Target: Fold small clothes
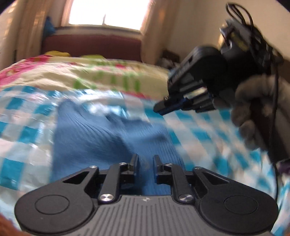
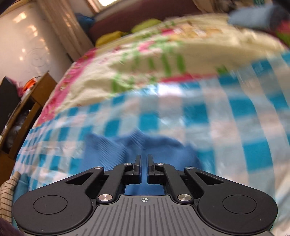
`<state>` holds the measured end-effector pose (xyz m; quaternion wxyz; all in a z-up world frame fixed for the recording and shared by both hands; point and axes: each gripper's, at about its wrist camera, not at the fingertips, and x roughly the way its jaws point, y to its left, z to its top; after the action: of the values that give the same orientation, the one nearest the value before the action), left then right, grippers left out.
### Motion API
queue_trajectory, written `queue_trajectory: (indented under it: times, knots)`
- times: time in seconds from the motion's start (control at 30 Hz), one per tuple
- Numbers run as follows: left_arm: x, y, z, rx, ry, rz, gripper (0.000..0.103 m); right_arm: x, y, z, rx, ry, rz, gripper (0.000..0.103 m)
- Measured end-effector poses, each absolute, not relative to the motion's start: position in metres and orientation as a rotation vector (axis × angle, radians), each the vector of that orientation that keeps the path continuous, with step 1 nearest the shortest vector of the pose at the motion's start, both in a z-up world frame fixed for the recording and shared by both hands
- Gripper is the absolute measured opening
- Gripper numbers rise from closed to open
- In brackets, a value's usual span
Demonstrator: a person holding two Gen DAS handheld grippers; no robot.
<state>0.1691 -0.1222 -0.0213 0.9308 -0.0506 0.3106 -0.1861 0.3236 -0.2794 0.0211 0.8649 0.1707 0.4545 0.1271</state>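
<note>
Left jaws: we read the left gripper (image 1: 145,158) as drawn nearly together, with blue cloth showing in the narrow gap; whether the pads pinch it we cannot tell through the blur.
Right jaws: the right gripper (image 2: 144,159) stands all but clenched, its tips directly over the same cloth; a grip is likely but not certain.
Garment: the blue ribbed garment (image 1: 101,132) lies on the checked cloth (image 1: 25,116), rumpled, its far edge uneven.
Right gripper, seen from the left: it hangs above and to the right of the garment (image 1: 163,109), carried by a gloved hand (image 1: 253,112).
Beyond the garment: the floral bedspread (image 2: 145,59) covers the far half of the bed; the window (image 1: 108,12) lies past that.
Left of the garment: a wooden cabinet (image 2: 34,101) stands off the bed edge.
Progress: we judge the fold under way, not finished; no neat rectangle shows yet.
Remaining: laying the lifted edge over, flattening, then any other pieces.
</note>
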Motion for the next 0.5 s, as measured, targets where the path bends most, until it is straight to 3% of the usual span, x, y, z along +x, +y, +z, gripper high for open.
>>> queue_trajectory:
  times: [0.2,0.27,0.33,0.43,0.5]
  knots:
    - [0.148,-0.125,-0.037,-0.046,0.679,-0.389,0.014,0.31,-0.283,0.0,0.459,0.954,0.369,0.018]
    - [0.138,-0.116,-0.032,-0.053,0.669,-0.382,0.014,0.314,-0.27,-0.002,0.466,0.96,0.409,0.033]
    - [0.126,-0.103,-0.023,-0.045,0.634,-0.376,0.016,0.317,-0.259,-0.007,0.461,0.978,0.423,0.039]
    - [0.112,-0.088,-0.011,-0.024,0.565,-0.363,0.027,0.326,-0.249,-0.018,0.513,1.007,0.425,0.044]
    - [0.108,-0.079,-0.006,-0.015,0.521,-0.338,0.042,0.329,-0.248,-0.021,0.557,1.002,0.407,0.046]
